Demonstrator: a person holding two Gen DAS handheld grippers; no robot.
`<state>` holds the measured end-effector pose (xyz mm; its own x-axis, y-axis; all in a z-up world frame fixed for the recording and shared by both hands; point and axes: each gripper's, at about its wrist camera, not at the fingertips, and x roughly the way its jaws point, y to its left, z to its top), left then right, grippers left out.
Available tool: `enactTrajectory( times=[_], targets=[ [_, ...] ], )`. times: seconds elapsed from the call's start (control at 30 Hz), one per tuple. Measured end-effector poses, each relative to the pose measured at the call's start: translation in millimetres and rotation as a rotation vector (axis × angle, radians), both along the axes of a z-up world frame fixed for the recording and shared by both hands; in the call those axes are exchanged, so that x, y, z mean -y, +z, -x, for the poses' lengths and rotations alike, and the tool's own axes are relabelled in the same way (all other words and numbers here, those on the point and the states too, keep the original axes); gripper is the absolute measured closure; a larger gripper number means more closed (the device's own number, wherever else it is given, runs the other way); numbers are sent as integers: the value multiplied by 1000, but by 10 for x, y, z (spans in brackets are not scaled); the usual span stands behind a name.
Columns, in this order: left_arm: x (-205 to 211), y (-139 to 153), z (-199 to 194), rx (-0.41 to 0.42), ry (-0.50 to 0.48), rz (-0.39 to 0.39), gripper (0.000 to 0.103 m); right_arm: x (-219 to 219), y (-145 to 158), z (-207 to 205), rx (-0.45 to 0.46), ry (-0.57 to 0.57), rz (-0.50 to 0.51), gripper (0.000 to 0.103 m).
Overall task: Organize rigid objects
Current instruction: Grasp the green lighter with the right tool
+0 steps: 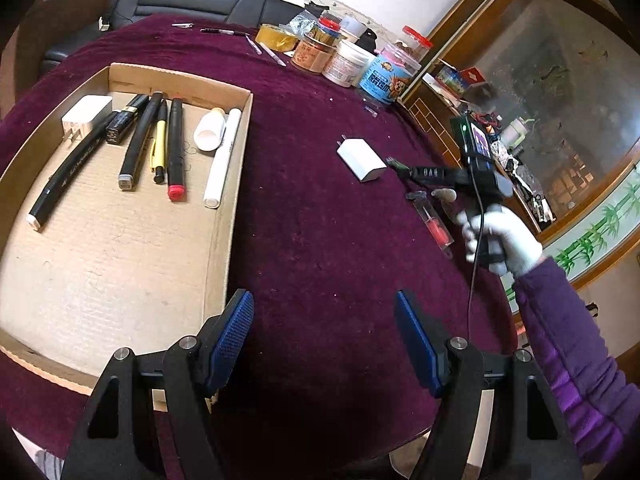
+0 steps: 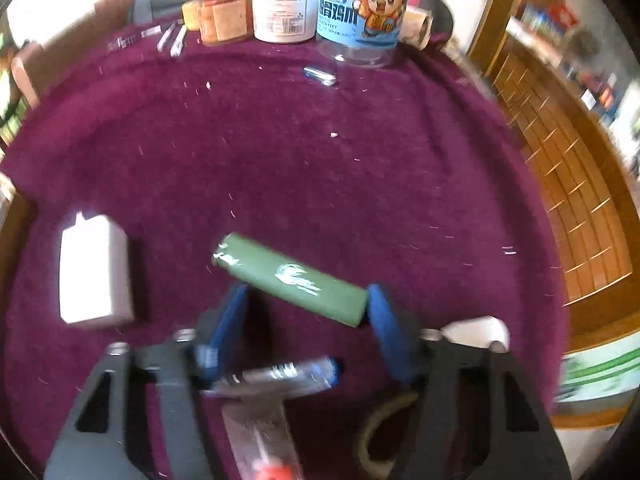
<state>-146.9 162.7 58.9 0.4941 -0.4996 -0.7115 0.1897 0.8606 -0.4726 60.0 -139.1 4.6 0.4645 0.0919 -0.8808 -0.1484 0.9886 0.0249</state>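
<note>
My right gripper (image 2: 306, 300) is shut on a green lighter (image 2: 288, 276), which lies slanted across the blue pads above the burgundy cloth. In the left wrist view that gripper (image 1: 400, 168) hangs just right of a white charger (image 1: 362, 159), held by a gloved hand. The charger (image 2: 94, 276) lies on the cloth to the lighter's left. A clear tube with a red cap (image 1: 434, 224) lies under the right gripper. My left gripper (image 1: 324, 320) stands open and empty beside a cardboard tray (image 1: 240, 140), which holds several markers (image 1: 176, 148), a white charger and a white bottle.
Jars and tubs (image 1: 348, 62) crowd the table's far edge, with a yellow tape roll (image 1: 276, 36) and loose pens beside them. Another tape roll (image 2: 380, 432) lies near the right gripper. A wooden cabinet (image 1: 520, 80) stands to the right, a black sofa (image 1: 192, 0) behind.
</note>
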Motion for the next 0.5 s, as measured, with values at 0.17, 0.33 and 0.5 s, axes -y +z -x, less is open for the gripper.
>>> enactTrajectory(
  times=[0.17,0.33,0.5],
  targets=[
    [43,0,-77,-17,2,-2,36,-146,60,106,-39,30,-58,89],
    [166,21,-249,-49,-19,19,36,-359,36,511,-82,106,-252,91],
    [368,79,-432,-51,-35,-10,36,-325,8,908,-19,26,-246,91]
  ],
)
